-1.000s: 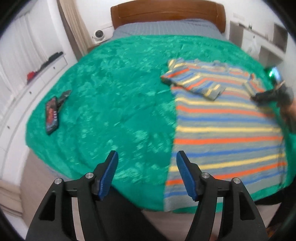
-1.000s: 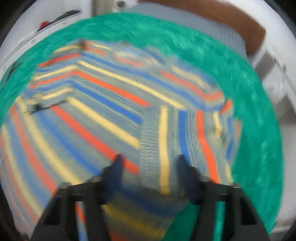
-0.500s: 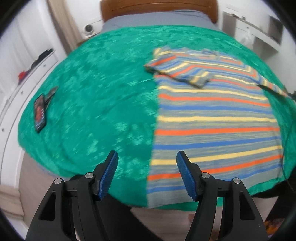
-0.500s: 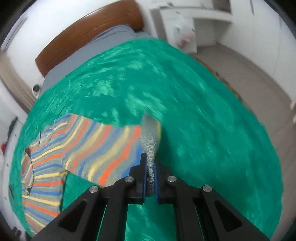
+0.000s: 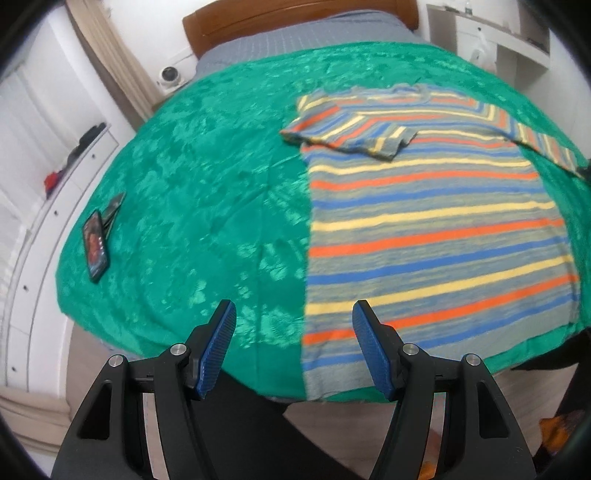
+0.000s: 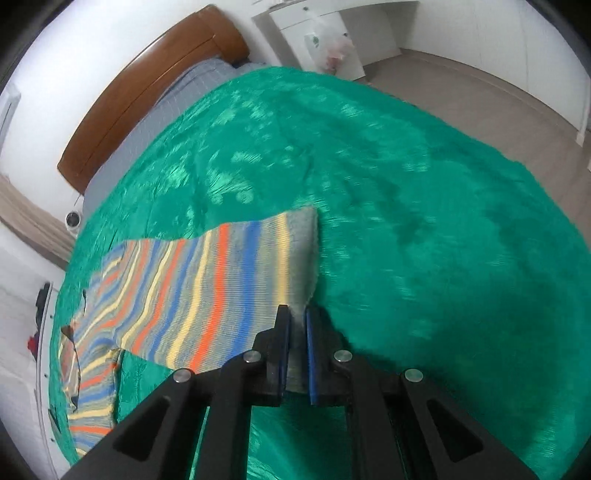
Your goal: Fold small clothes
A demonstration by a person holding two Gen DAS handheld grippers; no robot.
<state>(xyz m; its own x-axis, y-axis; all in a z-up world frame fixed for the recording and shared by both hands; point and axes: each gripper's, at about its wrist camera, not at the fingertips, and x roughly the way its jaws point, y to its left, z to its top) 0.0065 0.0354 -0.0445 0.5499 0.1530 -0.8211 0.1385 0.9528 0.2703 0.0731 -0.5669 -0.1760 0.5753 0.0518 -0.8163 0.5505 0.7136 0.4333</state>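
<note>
A small shirt (image 5: 424, 229) with orange, blue and yellow stripes lies flat on the green blanket (image 5: 203, 184). Its left sleeve (image 5: 354, 136) is folded in across the chest. The right sleeve (image 6: 236, 280) is stretched out sideways over the blanket, and my right gripper (image 6: 297, 310) pinches its grey cuff; the jaws are opening slightly with the cloth still filling the gap. My left gripper (image 5: 293, 308) hovers open over the near edge of the bed by the shirt's lower left corner, holding nothing.
A phone (image 5: 96, 247) with a dark object beside it lies on the blanket's left side. A wooden headboard (image 5: 295, 18) stands at the far end. White cabinets line the left wall, and bare floor (image 6: 461, 85) runs along the bed's right side.
My right gripper closed on the right sleeve's cuff, swung outward and drew the sleeve out straight; its jaws now stand slightly wider. My left gripper drifted a little toward the shirt's hem, still open.
</note>
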